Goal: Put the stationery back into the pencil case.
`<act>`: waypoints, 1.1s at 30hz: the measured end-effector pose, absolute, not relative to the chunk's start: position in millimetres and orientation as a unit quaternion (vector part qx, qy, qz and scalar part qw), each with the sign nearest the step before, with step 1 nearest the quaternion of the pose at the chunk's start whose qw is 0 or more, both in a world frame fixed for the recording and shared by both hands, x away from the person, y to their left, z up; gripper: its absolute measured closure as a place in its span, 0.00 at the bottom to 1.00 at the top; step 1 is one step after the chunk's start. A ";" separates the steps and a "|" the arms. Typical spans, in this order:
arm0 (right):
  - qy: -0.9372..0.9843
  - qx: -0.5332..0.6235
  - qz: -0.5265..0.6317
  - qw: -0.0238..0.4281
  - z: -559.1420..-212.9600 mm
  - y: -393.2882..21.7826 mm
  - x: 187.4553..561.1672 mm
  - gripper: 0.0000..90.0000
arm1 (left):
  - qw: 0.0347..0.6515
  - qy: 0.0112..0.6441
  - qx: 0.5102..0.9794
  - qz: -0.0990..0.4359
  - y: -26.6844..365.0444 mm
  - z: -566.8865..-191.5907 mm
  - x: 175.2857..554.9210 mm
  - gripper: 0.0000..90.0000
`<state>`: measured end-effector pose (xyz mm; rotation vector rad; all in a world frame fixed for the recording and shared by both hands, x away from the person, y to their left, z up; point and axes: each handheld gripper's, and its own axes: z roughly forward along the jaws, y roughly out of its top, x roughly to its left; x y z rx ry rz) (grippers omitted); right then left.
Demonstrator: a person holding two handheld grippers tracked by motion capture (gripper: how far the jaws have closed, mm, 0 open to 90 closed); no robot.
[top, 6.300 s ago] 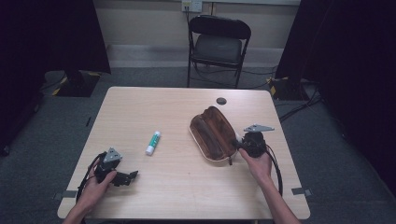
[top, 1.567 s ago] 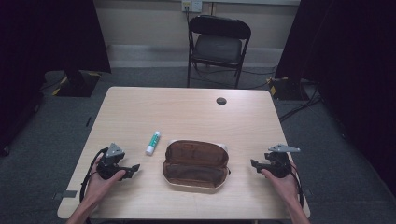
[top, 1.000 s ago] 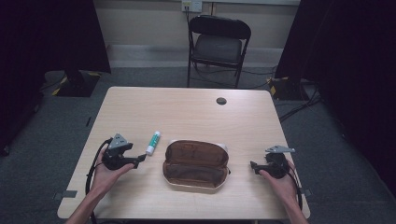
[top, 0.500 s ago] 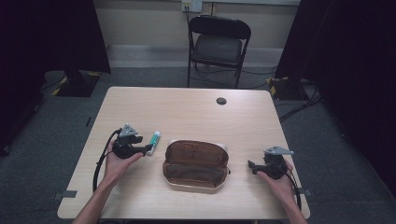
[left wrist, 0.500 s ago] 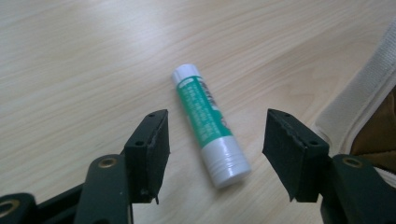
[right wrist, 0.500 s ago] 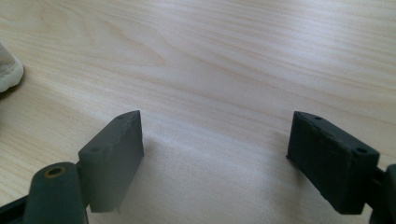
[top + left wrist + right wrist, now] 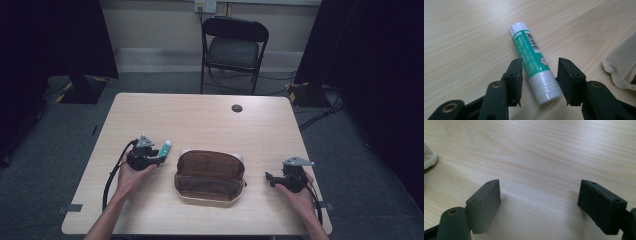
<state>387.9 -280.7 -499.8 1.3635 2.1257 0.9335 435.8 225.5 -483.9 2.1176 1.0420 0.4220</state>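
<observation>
A green-and-white glue stick [image 7: 165, 148] lies on the wooden table [image 7: 210, 125], left of centre. My left gripper [image 7: 158, 161] is open, with one jaw on each side of the stick's near end. In the left gripper view the glue stick [image 7: 532, 60] runs between the jaws of the left gripper [image 7: 540, 62], with small gaps on both sides. An open brown case [image 7: 210, 175] with a cream edge [image 7: 621, 65] lies flat at the front middle. My right gripper [image 7: 271, 178] rests open on bare wood right of the case, and its own view shows nothing between the jaws of the right gripper [image 7: 539, 195].
A small black round disc [image 7: 236, 108] sits near the table's far edge. A black folding chair [image 7: 234, 47] stands beyond the table. Cables [image 7: 320, 117] lie on the floor at the right. The case's cream corner [image 7: 429, 157] is to the left of the right gripper.
The case went from the right side to the front middle. My left gripper has moved forward and right until its jaws straddle the glue stick. The right gripper has drawn back to the right.
</observation>
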 end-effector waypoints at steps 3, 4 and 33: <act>0.770 0.493 0.338 0.223 -499.8 -280.7 387.9 0.19 | 0.353 0.399 0.830 0.167 225.2 -485.1 434.8 0.69; 0.770 0.493 0.338 0.223 -499.8 -280.7 387.9 0.19 | 0.347 0.393 0.836 0.163 226.2 -484.1 434.1 0.71; 0.770 0.493 0.338 0.223 -499.8 -280.7 387.9 0.19 | 0.345 0.372 0.852 0.134 241.6 -483.9 403.0 0.66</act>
